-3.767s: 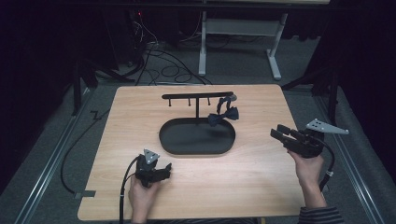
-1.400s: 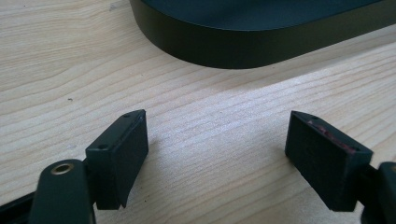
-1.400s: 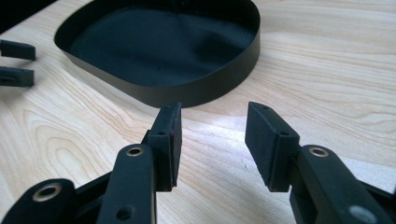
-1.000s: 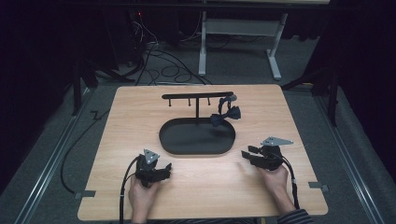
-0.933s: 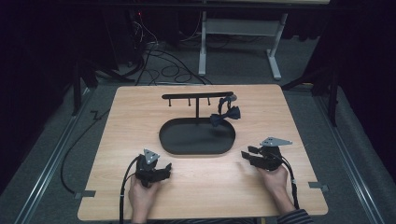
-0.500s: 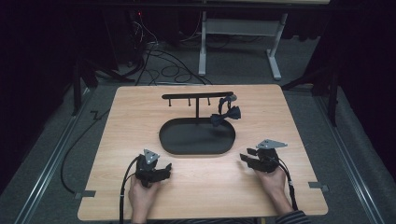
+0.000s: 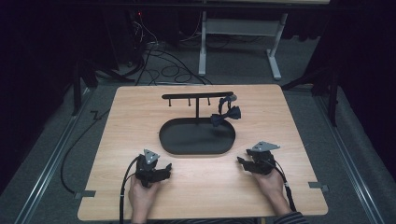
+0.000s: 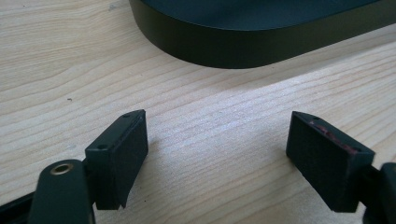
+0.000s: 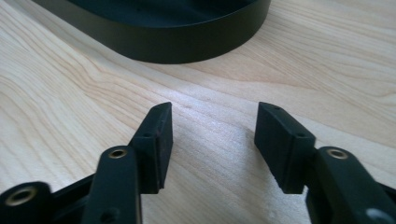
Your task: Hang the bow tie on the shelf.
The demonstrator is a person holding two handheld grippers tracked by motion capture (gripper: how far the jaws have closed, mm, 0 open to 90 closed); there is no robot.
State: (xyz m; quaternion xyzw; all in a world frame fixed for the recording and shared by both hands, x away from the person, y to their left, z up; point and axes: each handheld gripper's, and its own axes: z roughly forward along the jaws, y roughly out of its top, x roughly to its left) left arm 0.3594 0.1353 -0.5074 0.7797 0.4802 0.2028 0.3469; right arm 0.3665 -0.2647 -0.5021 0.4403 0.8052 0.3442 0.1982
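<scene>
A black oval tray (image 7: 169, 144) lies mid-table, with a T-shaped stand (image 7: 197, 96) rising from its back edge. A dark bow tie (image 7: 225, 115) hangs from the stand's right end. My left gripper (image 7: 166, 168) rests on the wood in front of the tray's left end (image 8: 224, 49), open, with bare wood between its pads (image 8: 123, 154). My right gripper (image 7: 241, 161) rests in front of the tray's right end (image 9: 177, 46). Its jaws have just been opening and stand open with nothing between the pads (image 9: 280, 140).
The wooden table (image 7: 140, 107) ends close behind both hands at the front edge. Cables (image 7: 123, 186) trail from the grippers off the front. Dark floor, loose cables and a white desk frame (image 7: 243, 32) lie beyond the far edge.
The right hand came from the table's right edge down to the wood in front of the tray. Its jaws have spread wider in the last half second. The left hand stayed put.
</scene>
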